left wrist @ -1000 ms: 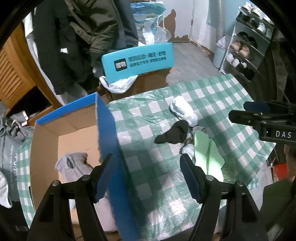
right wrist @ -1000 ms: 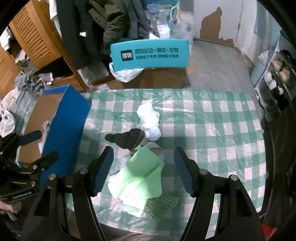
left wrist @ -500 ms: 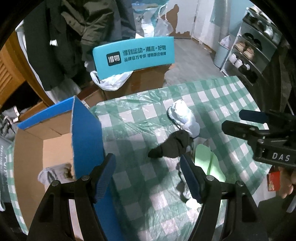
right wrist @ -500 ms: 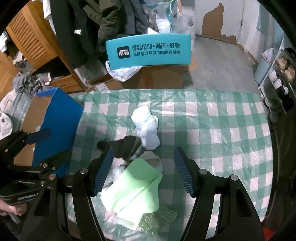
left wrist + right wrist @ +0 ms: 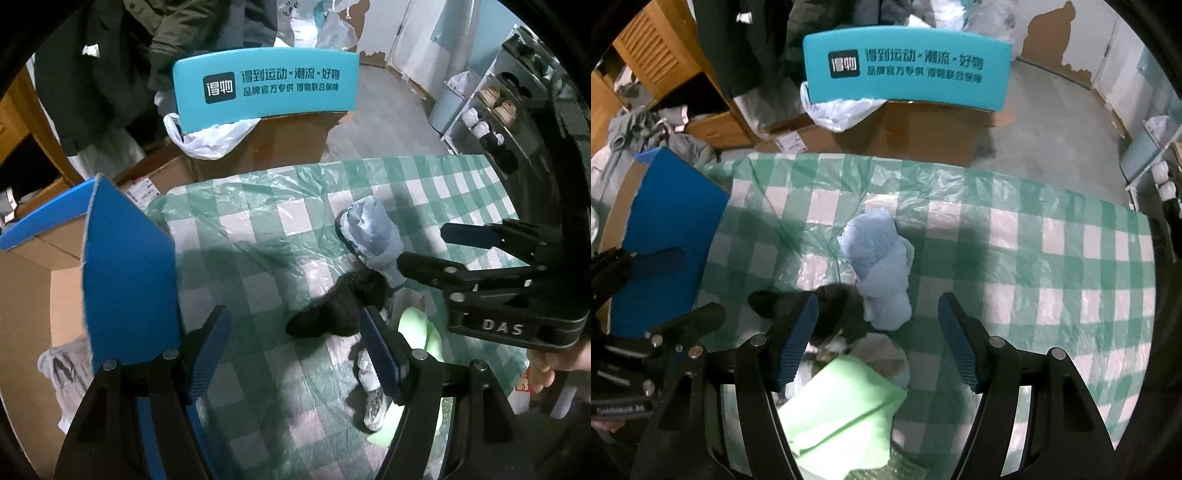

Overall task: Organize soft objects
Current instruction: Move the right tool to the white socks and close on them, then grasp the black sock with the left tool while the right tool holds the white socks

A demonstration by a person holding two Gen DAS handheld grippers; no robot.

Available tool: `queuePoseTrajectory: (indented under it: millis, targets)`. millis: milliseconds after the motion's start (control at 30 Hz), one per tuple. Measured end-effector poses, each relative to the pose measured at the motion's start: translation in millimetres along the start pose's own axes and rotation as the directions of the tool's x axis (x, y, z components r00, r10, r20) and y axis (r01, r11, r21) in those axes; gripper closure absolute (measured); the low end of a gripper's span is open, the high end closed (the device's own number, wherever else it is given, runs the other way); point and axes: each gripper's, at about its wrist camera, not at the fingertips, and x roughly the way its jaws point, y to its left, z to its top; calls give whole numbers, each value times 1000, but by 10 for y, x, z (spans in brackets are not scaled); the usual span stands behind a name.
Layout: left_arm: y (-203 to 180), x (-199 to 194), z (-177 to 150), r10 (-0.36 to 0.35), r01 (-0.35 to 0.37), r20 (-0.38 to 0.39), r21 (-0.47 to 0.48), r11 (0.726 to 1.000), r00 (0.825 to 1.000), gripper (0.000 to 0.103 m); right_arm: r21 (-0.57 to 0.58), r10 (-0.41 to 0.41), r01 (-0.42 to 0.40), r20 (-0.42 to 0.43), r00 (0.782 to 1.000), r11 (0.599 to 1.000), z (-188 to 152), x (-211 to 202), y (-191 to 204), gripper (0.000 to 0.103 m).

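Left tongs (image 5: 295, 345) spread wide, holding nothing, low over the checked worktop (image 5: 258, 280). Right tongs (image 5: 875, 338) also spread, empty, above the green cloth (image 5: 842, 413). Black sock (image 5: 332, 312) lies just beyond the left tongs, touching the pale blue rolled cloth (image 5: 882, 273) behind it. Blue cardboard box (image 5: 125, 266) stands at the worktop's left edge, grey garment (image 5: 62, 365) inside. Teal sign (image 5: 905, 70) farther back.
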Motion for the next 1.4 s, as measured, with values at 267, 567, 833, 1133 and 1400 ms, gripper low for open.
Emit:
queuePoseTrajectory:
  millis: [267, 567, 833, 1133, 1400]
  targets:
    - [44, 224, 89, -31, 29, -44, -48, 998, 999, 30, -9, -23, 23, -31, 999, 1000, 159, 251, 27, 35]
    - [19, 396, 93, -43, 39, -82, -44, 998, 996, 30, -11, -41, 40, -67, 997, 999, 217, 493, -12, 35]
    - [44, 427, 90, -61, 55, -88, -69, 996, 994, 30, -7, -47, 47, -104, 993, 999, 205, 614, -26, 62]
    - [-7, 414, 75, -121, 113, -79, -99, 989, 990, 26, -14, -95, 95, -32, 995, 995, 218, 333, -26, 66]
    - [-193, 486, 48, -118, 115, -80, -41, 993, 990, 25, 58, -107, 108, -20, 994, 992, 129, 116, -246, 66]
